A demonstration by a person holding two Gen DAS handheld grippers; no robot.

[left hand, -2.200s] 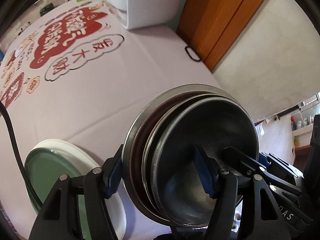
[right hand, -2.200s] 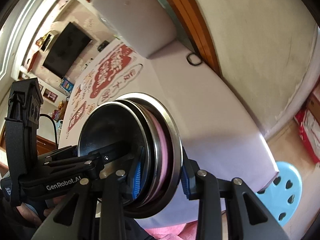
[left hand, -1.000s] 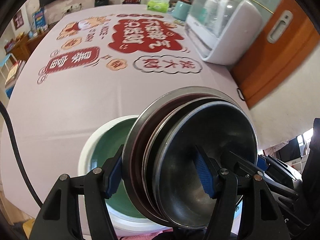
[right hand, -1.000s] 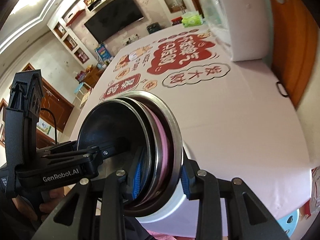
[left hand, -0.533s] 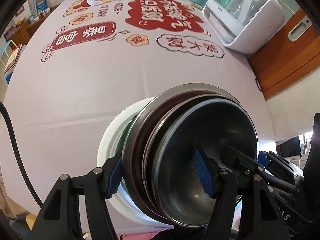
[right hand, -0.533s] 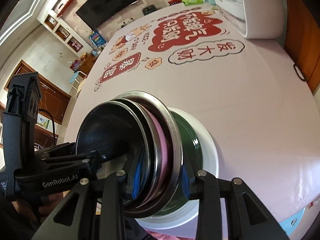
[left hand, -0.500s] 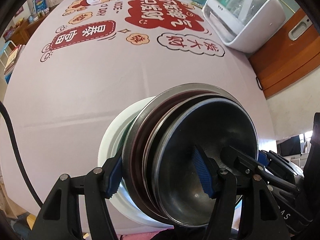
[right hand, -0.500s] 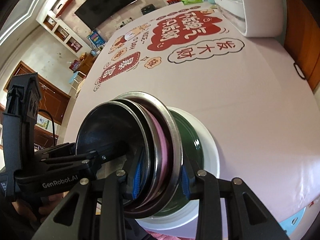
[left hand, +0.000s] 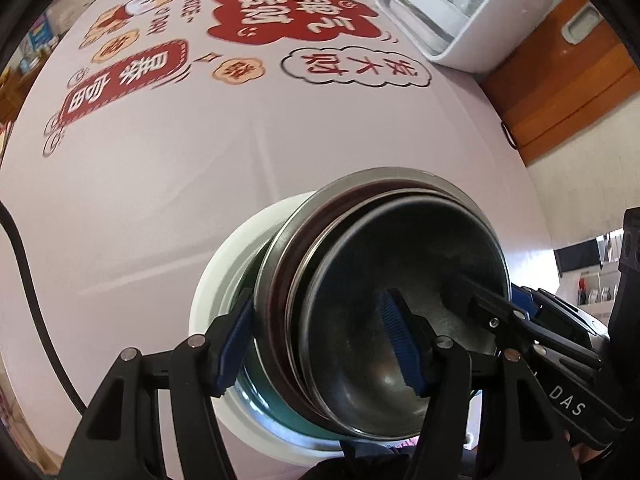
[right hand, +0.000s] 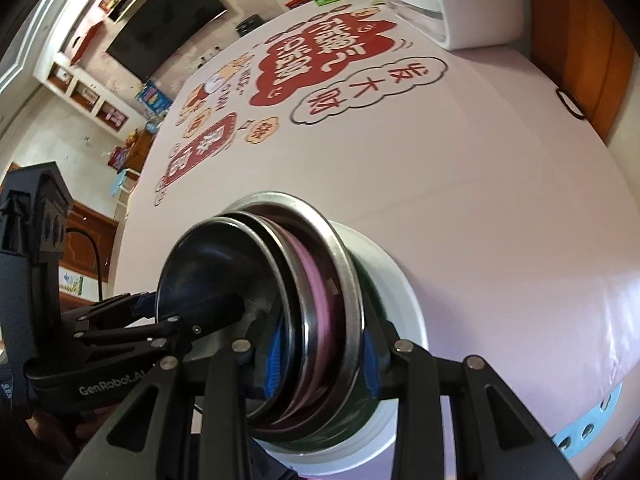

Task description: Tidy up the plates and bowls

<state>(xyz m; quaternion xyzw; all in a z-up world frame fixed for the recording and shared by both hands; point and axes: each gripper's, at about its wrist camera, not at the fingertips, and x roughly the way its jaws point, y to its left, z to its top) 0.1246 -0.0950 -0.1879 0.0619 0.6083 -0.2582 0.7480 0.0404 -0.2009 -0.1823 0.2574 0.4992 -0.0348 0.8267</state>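
A nested stack of steel bowls (left hand: 400,288) with a pink layer between them (right hand: 316,280) is held tilted by both grippers. My left gripper (left hand: 320,344) is shut on the stack's near rim. My right gripper (right hand: 320,356) is shut on the rim from the other side. The stack sits just over a white plate with a green centre (left hand: 216,280), also in the right wrist view (right hand: 400,280), near the table's front edge. Whether the stack touches the plate is hidden.
The table wears a pale pink cloth (left hand: 160,160) with red printed characters. A white appliance with a clear lid (left hand: 460,12) stands at the far right. A wooden door (left hand: 568,80) is beyond it. A blue stool (right hand: 592,428) is below the table edge.
Both grippers have carried the bowl stack over the white and green plate and lowered it closer; the plate is now mostly covered by the stack.
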